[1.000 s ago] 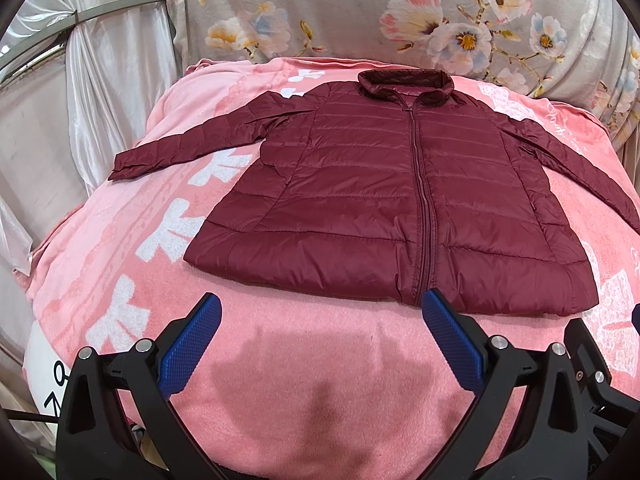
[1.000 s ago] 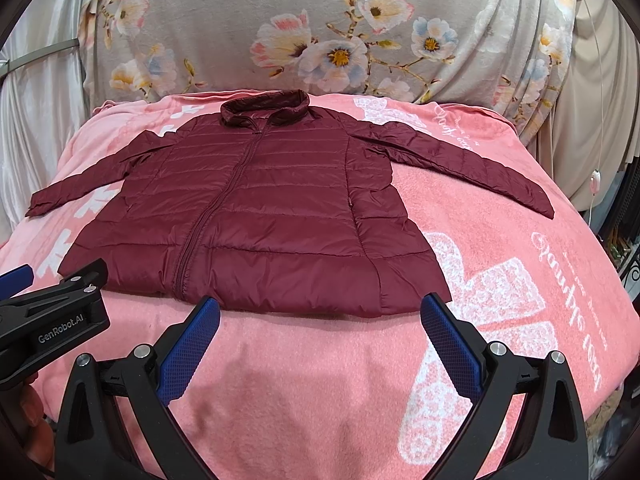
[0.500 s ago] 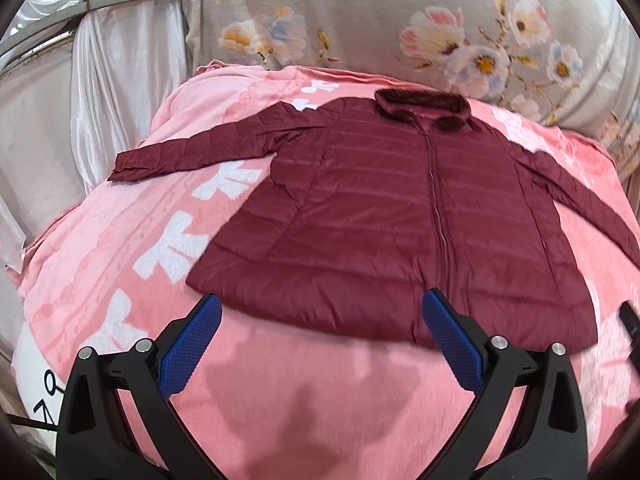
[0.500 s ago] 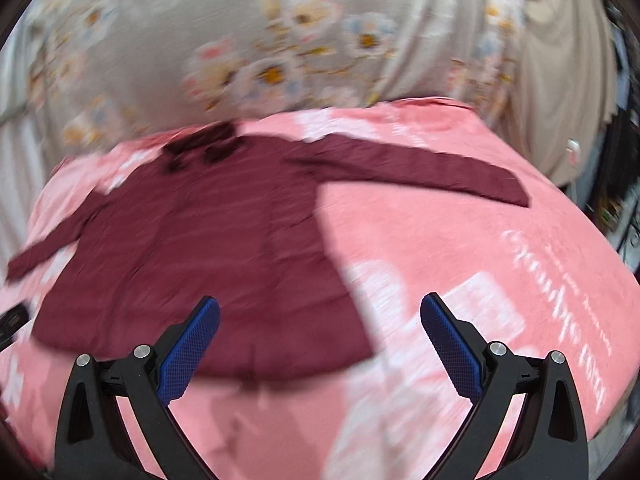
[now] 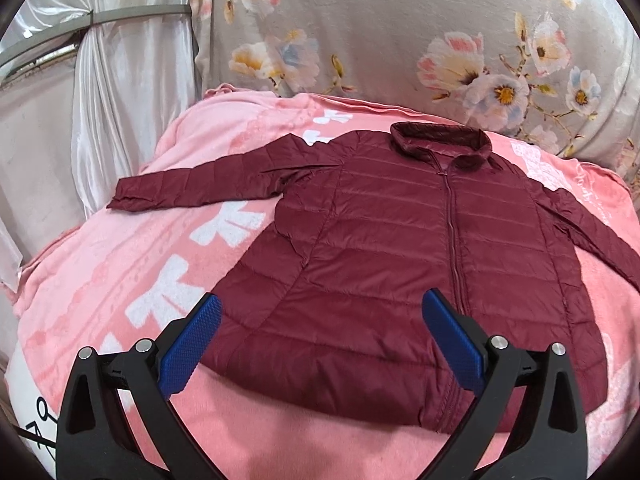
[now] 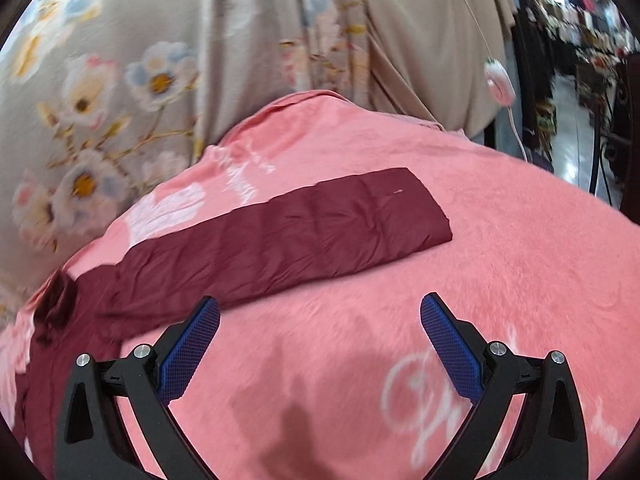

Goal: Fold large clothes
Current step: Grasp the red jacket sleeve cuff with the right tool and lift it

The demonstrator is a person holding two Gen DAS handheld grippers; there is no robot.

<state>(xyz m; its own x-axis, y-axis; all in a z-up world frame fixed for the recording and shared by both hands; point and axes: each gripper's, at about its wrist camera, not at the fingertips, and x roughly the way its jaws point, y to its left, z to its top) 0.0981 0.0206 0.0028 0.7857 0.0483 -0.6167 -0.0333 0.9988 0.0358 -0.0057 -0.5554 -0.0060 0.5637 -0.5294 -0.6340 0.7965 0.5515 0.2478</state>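
A maroon quilted jacket [image 5: 400, 248] lies flat, zipped, collar away from me, on a pink blanket [image 5: 132, 264]. Its left sleeve [image 5: 200, 186] stretches out to the left. My left gripper [image 5: 320, 320] is open and empty, hovering over the jacket's lower left hem. In the right wrist view the jacket's right sleeve [image 6: 288, 240] lies straight across the blanket, cuff to the right. My right gripper [image 6: 320, 322] is open and empty, just in front of that sleeve.
A floral fabric backdrop [image 5: 440, 40] hangs behind the bed. A tied white curtain [image 5: 120, 60] stands at the left. A pink corded switch [image 6: 498, 80] hangs at the right, with a shop aisle [image 6: 568, 120] beyond the bed's right edge.
My left gripper moved forward over the jacket's hem. My right gripper swung right and forward, from facing the jacket body to facing the right sleeve.
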